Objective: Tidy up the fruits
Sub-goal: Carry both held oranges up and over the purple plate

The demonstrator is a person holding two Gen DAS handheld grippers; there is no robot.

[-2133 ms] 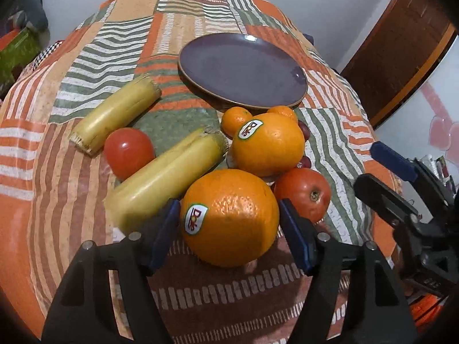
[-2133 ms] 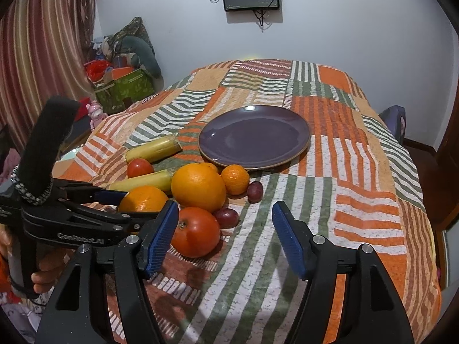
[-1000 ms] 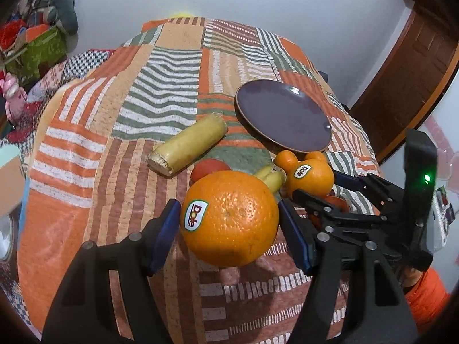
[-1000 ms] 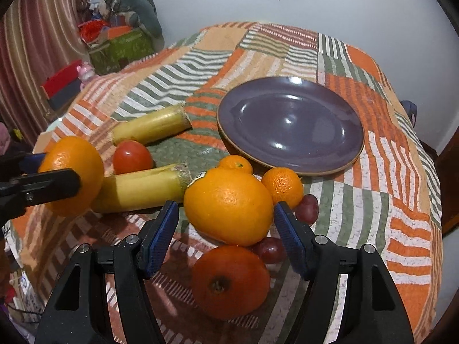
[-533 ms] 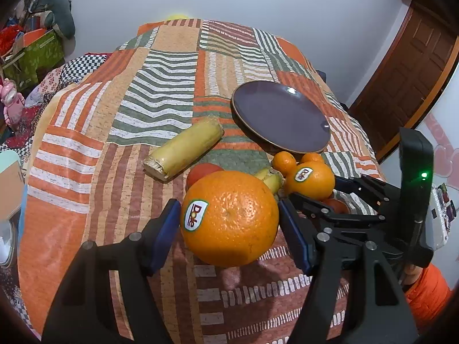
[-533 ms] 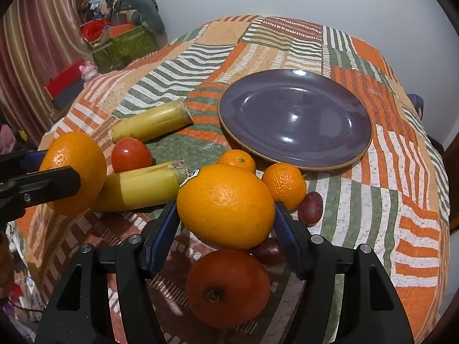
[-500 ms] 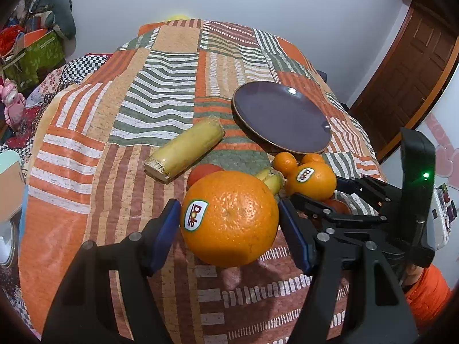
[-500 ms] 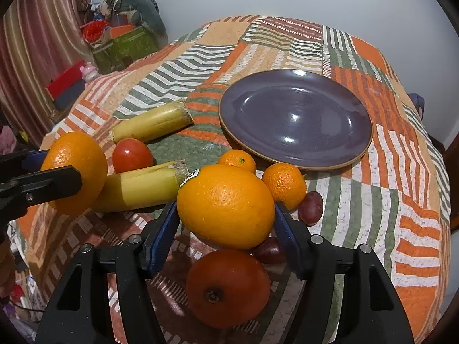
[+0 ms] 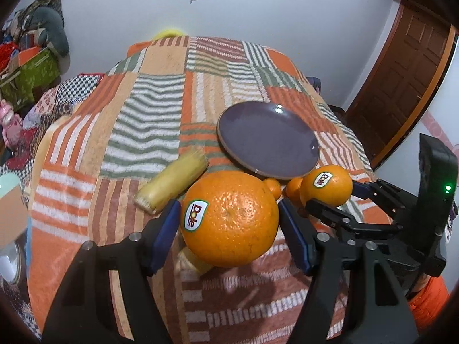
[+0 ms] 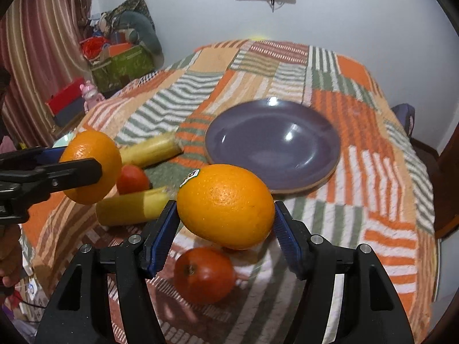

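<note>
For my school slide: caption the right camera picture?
Right gripper holds an orange near an empty purple plate.

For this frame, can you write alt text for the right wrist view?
The right gripper holds an orange above a striped tablecloth, near an empty purple plate. The left gripper holds another orange; tomatoes and yellow fruit lie below.
</note>
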